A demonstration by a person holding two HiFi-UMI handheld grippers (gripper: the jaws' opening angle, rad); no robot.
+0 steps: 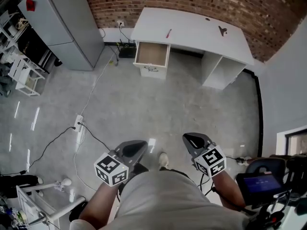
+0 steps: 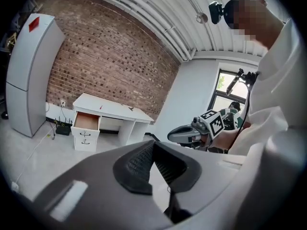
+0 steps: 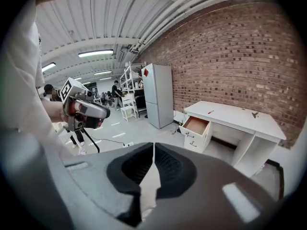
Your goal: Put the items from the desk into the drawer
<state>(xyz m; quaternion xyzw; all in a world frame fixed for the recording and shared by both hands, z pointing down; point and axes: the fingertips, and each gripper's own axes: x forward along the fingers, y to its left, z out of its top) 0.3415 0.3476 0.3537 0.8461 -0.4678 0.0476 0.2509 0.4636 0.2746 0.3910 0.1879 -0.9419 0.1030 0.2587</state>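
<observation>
Approach step; I stand well back from desk (image 1: 192, 25), its drawer (image 1: 152, 54) open. Left gripper (image 1: 138, 146), right gripper (image 1: 190, 139): jaws together, empty. Next: walk up to desk.

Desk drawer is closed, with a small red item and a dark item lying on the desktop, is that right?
No. The drawer is pulled open, as the head view shows. The small red item and the dark item do lie on the desktop.
</observation>
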